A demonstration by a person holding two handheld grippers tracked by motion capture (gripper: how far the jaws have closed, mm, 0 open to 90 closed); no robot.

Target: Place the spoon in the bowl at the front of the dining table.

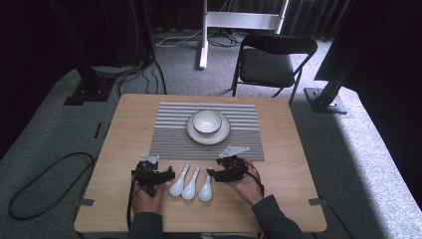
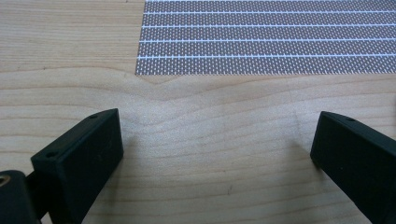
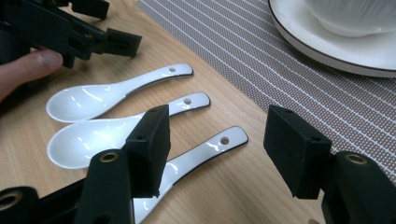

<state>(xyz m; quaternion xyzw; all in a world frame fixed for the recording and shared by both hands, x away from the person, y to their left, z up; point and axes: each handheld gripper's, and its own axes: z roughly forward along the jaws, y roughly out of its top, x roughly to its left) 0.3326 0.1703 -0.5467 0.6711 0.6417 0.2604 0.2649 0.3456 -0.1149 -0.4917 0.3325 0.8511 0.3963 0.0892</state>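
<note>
Three white ceramic spoons (image 1: 190,183) lie side by side near the table's front edge, bowls toward the person. My left gripper (image 1: 158,172) rests just left of them, open over bare wood (image 2: 210,116), nothing between its fingers. My right gripper (image 1: 219,172) sits just right of the spoons, open. In the right gripper view its jaws straddle the handle of the nearest spoon (image 3: 205,149) without touching it; the middle spoon (image 3: 93,133) and far spoon (image 3: 107,95) lie beyond, with the left gripper (image 3: 119,25) behind them.
A striped grey placemat (image 1: 169,134) covers the table's middle and carries a white plate (image 1: 221,134) holding a white bowl (image 1: 207,121). The placemat's near corner (image 2: 144,65) lies ahead of the left jaws. A black folding chair (image 1: 268,64) stands beyond the table.
</note>
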